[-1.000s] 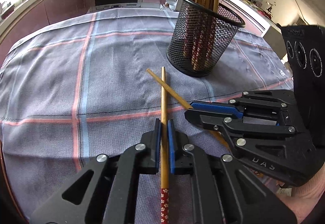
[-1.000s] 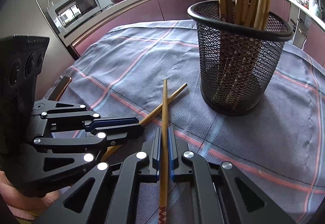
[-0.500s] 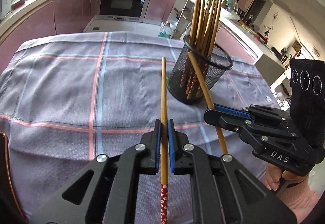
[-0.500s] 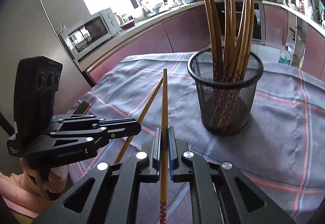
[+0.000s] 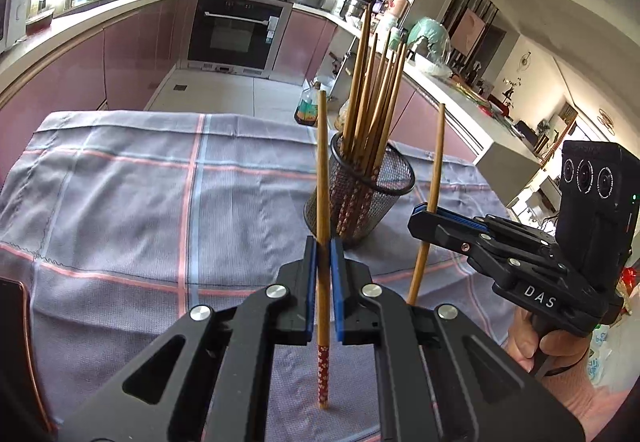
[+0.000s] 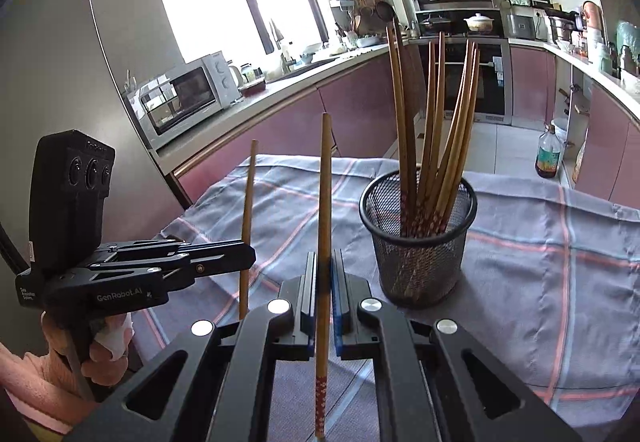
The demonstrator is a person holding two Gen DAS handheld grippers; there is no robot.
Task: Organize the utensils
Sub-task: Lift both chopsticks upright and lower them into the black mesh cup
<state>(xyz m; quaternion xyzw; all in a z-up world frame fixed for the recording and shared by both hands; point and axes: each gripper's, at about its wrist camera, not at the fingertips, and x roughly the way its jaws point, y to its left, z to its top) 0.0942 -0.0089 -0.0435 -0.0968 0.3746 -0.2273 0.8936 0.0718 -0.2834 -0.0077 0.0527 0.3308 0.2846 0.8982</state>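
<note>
My left gripper (image 5: 323, 246) is shut on a wooden chopstick (image 5: 322, 169) with a red patterned end, held upright above the cloth. My right gripper (image 6: 323, 262) is shut on a second such chopstick (image 6: 325, 193), also upright. Each gripper shows in the other's view: the right one (image 5: 424, 215) with its chopstick (image 5: 436, 157), the left one (image 6: 244, 254) with its chopstick (image 6: 249, 193). A black mesh holder (image 5: 360, 193) with several chopsticks stands on the table just beyond and between the grippers; it also shows in the right wrist view (image 6: 418, 242).
A grey checked cloth (image 5: 140, 193) covers the table. Kitchen counters, an oven (image 5: 236, 33) and a microwave (image 6: 188, 93) stand beyond the table's far edges. A bottle (image 6: 550, 153) stands on the floor.
Both grippers have lifted their chopsticks off the cloth, uncrossed them and tilted them upright, rising well above the table near the holder.
</note>
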